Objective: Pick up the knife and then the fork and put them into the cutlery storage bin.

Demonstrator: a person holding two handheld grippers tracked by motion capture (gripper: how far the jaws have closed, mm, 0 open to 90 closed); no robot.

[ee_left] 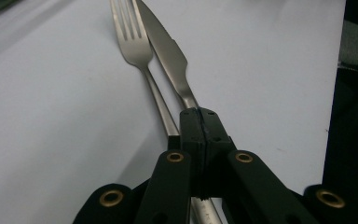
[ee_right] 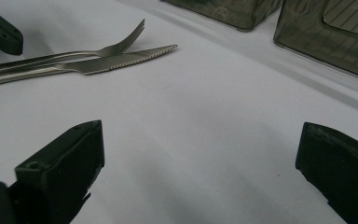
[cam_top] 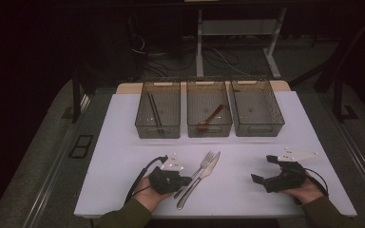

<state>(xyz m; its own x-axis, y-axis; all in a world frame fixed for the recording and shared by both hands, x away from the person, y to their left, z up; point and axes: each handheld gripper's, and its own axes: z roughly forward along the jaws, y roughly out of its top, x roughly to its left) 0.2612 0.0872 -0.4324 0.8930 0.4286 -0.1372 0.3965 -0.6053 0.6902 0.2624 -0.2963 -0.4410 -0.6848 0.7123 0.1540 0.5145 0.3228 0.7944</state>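
White table (cam_top: 123,142) in a dark room; left gripper (ee_left: 199,122) clenched on the knife (ee_left: 168,51), right gripper (ee_right: 200,158) released

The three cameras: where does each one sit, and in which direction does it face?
High view: above the person's side, facing forward and down on the table; both hands, left gripper and right gripper show.
Left gripper view: on the left gripper, looking along its shut jaws at the knife handle, beside the fork.
Right gripper view: on the right gripper, jaws apart, facing across the table.
All three share the fork and knife.
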